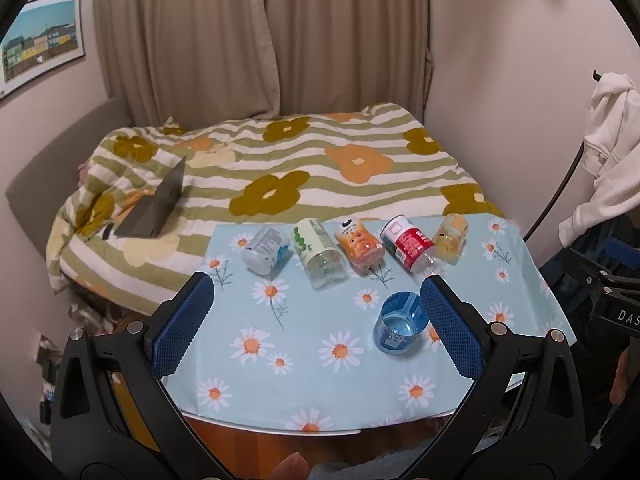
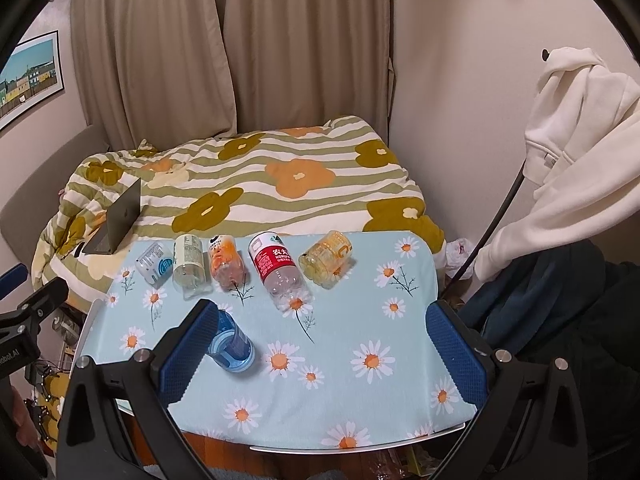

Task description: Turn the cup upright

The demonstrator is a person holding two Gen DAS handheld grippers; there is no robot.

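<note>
Both views are taken from the near table (image 1: 400,416) edge, angled down toward the far bed (image 2: 280,184). Bottles (image 1: 320,256), cup (image 2: 232,350) and curtain (image 1: 260,40) are shared.

Blue translucent cup (image 1: 400,322) (image 2: 233,344) lies tipped over on the daisy tablecloth (image 1: 304,364).

1. My translucent blue plastic cup (image 1: 400,326) lies on a pale blue cloth with white-and-orange daisies (image 1: 320,364).
2. My grippers' finger pads (image 2: 456,354) are blue, on black frames.
3. A green-and-white striped quilt with orange and olive flowers (image 2: 280,176) lies beyond the cloth's far edge.
</note>
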